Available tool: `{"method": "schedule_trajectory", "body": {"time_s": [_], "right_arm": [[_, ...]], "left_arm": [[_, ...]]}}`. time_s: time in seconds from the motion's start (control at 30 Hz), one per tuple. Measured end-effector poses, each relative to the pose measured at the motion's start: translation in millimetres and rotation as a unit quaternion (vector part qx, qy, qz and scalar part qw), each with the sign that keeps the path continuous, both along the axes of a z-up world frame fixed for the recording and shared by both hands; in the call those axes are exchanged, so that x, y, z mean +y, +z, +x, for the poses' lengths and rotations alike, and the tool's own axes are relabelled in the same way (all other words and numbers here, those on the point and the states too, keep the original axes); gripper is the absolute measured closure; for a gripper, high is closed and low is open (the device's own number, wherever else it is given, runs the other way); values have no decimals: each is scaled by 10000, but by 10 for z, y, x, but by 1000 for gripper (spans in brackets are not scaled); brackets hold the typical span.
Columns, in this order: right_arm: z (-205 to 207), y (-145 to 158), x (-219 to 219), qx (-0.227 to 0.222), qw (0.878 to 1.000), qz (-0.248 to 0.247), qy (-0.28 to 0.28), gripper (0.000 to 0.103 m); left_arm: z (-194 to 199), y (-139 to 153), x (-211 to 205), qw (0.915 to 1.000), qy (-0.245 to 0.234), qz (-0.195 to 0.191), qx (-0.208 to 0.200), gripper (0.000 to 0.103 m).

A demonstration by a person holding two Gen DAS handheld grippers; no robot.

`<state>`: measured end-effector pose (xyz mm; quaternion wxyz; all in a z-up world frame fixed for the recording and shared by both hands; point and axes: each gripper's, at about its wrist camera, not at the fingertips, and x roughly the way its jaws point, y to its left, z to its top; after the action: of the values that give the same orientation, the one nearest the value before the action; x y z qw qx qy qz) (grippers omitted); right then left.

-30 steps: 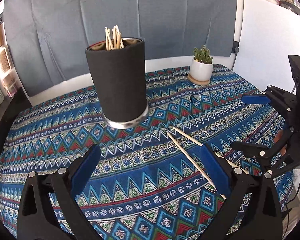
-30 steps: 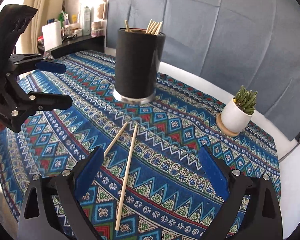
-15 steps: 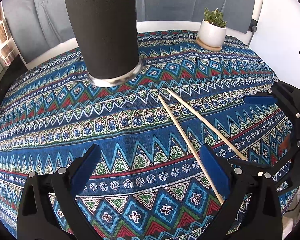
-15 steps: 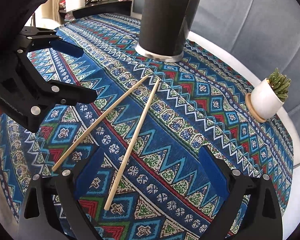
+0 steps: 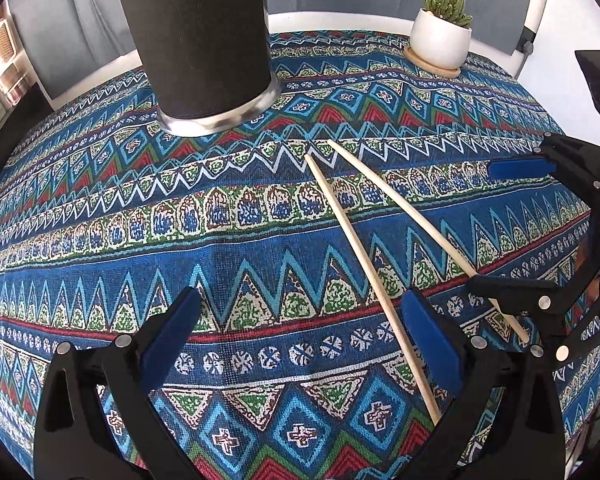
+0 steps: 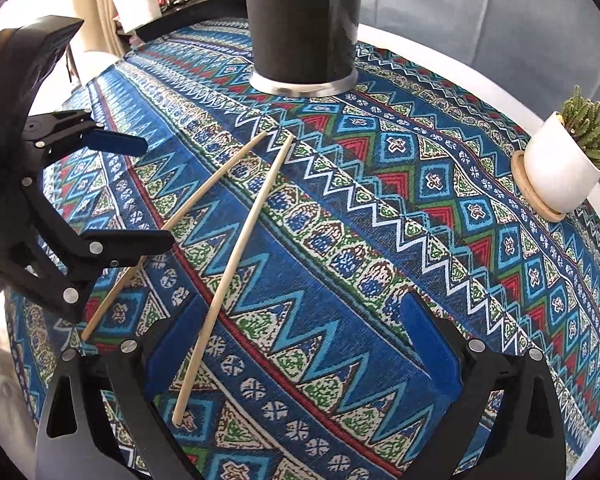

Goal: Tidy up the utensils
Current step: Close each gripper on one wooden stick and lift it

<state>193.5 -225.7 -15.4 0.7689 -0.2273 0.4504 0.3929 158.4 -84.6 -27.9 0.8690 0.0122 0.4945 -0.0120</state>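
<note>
Left tongs point(image 5: 300, 336): jaws wide apart, nothing between the pads; low in the left wrist frame, above the cloth; also seen at the left edge of the right wrist frame, apart there too.
Right tongs point(image 6: 296, 340): jaws wide apart, just been opening further; lower end of one chopstick lies between them on the cloth, not pressed by either pad.
Chopsticks point(image 5: 364, 256): two, flat on the cloth, tips close together near the cup, spreading toward the lower frame; centre-right in the left wrist frame, centre-left in the right wrist frame point(image 6: 236, 240).
Second chopstick point(image 6: 172, 224): passes under a finger of the left tongs; contact cannot be told.
Cup point(image 5: 204, 48): black, metal base ring, upright at top centre, top cut off by the frame.
Cloth point(image 5: 140, 240): blue patterned, covers the table.
Plant point(image 5: 440, 36): small succulent in a white pot on a wooden coaster, upper right, well apart from the chopsticks.
</note>
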Motion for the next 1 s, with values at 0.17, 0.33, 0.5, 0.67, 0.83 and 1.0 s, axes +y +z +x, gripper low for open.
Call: {"method": "schedule_trajectory", "body": {"time_s": [0.17,0.33,0.5,0.67,0.83,1.0], "right_arm": [[74,7,71,137,9997,-169,-63,7],[135,27,171,398,9972,-491,-401,7],[109,67,175,365,9974,-480,-397,31],[89,170,119,437,9971,-516,-354,98],[112,173,38,697,9965,-207,-416,98],[117,140,-103,1323,9879,572,-571,98]], "left_arm": [[-75,-4,9,9997,42,1,-255,4],[-159,9,29,9995,62,5,-318,4],[-231,23,44,9994,-97,4,-344,8],[-357,100,238,9986,-289,-20,-433,47],[-406,138,653,9994,-168,-290,-72,98],[-531,147,968,9988,-22,-484,22,98]]}}
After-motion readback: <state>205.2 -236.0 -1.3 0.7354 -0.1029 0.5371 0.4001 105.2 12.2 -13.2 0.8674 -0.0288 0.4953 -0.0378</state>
